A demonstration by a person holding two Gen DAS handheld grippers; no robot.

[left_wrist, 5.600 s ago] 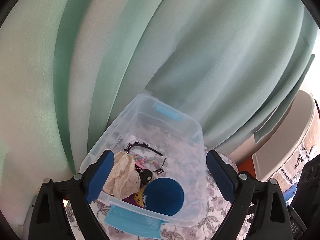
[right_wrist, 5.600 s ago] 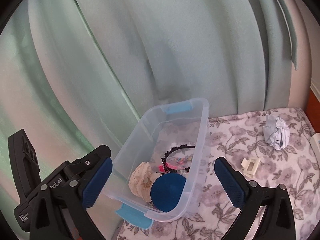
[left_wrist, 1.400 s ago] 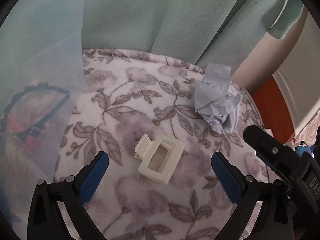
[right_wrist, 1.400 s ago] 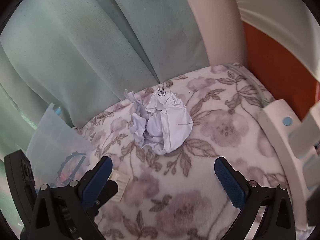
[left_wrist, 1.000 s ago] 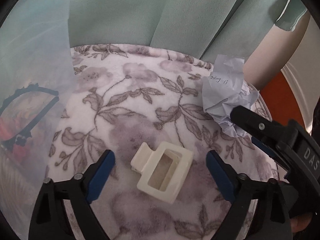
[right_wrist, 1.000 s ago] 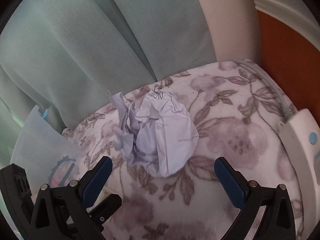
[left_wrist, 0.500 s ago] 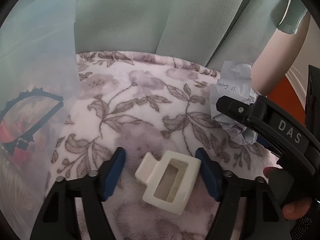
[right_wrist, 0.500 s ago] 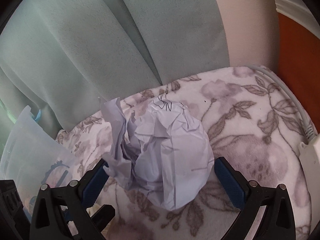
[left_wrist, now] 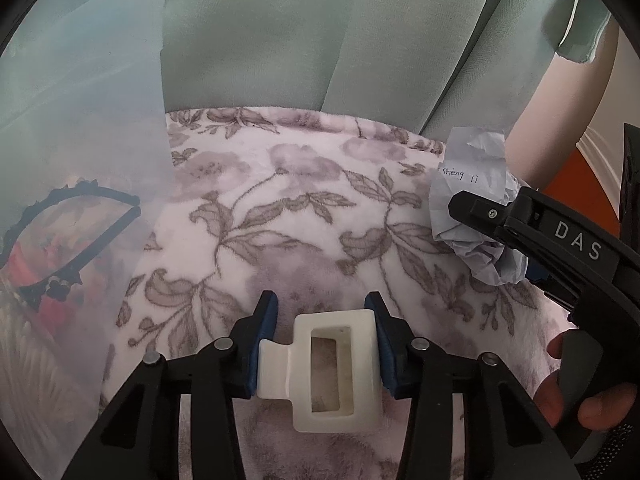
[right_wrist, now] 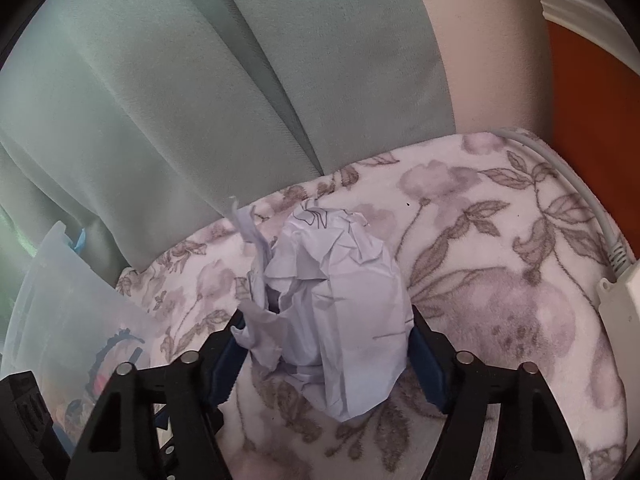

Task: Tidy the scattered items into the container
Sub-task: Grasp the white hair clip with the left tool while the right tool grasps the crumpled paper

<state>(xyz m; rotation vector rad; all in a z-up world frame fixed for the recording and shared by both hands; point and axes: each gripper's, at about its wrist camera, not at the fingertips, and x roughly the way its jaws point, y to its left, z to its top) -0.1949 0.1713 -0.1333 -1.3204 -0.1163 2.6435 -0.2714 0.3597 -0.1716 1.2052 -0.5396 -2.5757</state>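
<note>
At the far left stands the clear plastic storage container [left_wrist: 80,128], its wall just to the left of the left gripper [left_wrist: 322,336]; through the wall a black scalloped headband [left_wrist: 76,216] shows. The left gripper's jaws have just been closing, and the blue pads [left_wrist: 266,332] now press on both sides of the cream rectangular plastic hair claw clip [left_wrist: 332,368], which lies on the floral grey-and-white fleece cover [left_wrist: 280,216] between them. Beyond this gripper a pale green curtain [left_wrist: 300,40] hangs behind the cover's edge.

To its right is the right gripper [right_wrist: 324,344], a person's fingers [left_wrist: 584,396] around its black handle. Its jaws have also just been closing, and they now squeeze the crumpled ball of pale blue paper [right_wrist: 332,300] from both sides; the ball rests on the same cover and bulges up above the pads. Further right of this gripper a white cable [right_wrist: 576,200] runs along the cover's edge to a white plastic block [right_wrist: 624,296].
</note>
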